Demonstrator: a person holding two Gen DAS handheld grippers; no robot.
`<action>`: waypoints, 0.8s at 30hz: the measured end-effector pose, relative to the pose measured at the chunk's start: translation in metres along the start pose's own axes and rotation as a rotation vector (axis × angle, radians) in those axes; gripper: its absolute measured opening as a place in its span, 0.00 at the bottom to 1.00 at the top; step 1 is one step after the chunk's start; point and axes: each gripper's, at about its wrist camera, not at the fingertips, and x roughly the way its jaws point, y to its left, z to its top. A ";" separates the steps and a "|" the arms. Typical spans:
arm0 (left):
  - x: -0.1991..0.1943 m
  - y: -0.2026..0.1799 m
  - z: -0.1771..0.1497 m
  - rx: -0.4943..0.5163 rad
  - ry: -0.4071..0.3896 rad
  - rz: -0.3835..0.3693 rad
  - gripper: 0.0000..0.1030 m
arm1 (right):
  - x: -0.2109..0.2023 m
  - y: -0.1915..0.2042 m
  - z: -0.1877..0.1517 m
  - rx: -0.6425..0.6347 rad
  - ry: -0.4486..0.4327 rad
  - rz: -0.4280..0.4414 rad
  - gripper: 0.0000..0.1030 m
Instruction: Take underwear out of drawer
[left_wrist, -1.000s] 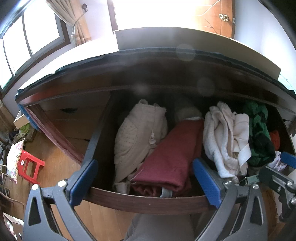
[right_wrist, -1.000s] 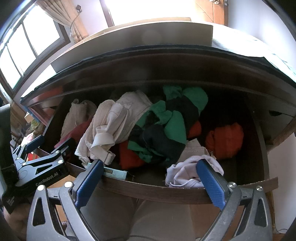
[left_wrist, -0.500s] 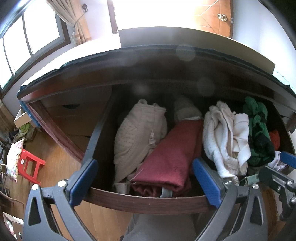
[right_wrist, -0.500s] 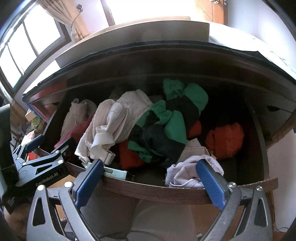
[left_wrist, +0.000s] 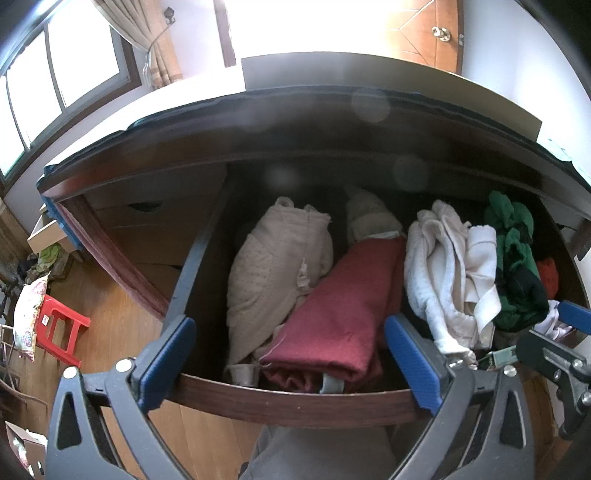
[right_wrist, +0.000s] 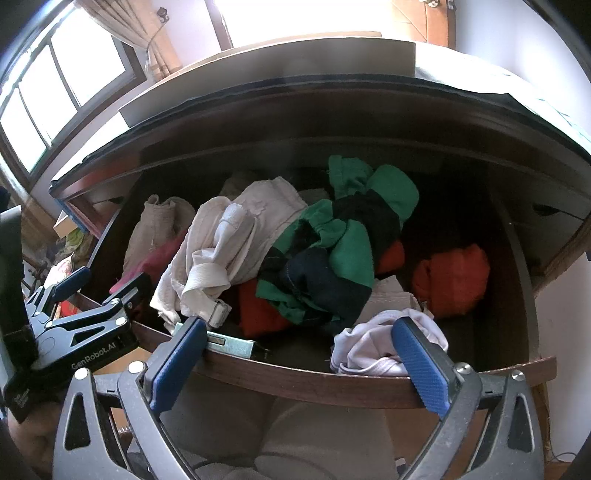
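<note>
Left gripper (left_wrist: 286, 360): jaws released, spread wide, nothing between them; held level with the drawer front (left_wrist: 295, 402) at lower centre of the left wrist view, presumably staged for a reach over the rim. Right gripper (right_wrist: 299, 360): jaws likewise released and empty, parked just short of the rim at lower centre of the right wrist view, framing the nearest garment.

Nearest to the right gripper, lower right of centre: pale lilac underwear (right_wrist: 376, 350), crumpled against the inside of the drawer front, apparently the easiest pick, since nothing lies on top. Metal lock plate (right_wrist: 231, 343) on the rim, lower left; worth avoiding during descent.

Further in, left wrist view: folded maroon cloth (left_wrist: 332, 317) at centre, leaning on beige dotted garment (left_wrist: 273, 273) to its left; white knitted pile (left_wrist: 447, 273) to the right.

Deeper, right wrist view: green and navy garment (right_wrist: 332, 258) heaped at centre, orange item (right_wrist: 450, 280) apart at right.

Drawer pulled fully open; nothing removed yet.
</note>
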 end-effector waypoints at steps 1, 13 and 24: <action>0.000 0.000 0.000 -0.001 0.000 0.001 1.00 | 0.000 0.000 0.000 0.000 0.001 0.000 0.99; -0.001 0.000 -0.001 -0.002 0.005 0.002 1.00 | 0.001 -0.003 0.002 -0.005 0.013 0.014 0.99; -0.002 0.001 0.001 -0.004 0.008 0.007 1.00 | 0.002 -0.005 0.004 -0.011 0.030 0.037 0.99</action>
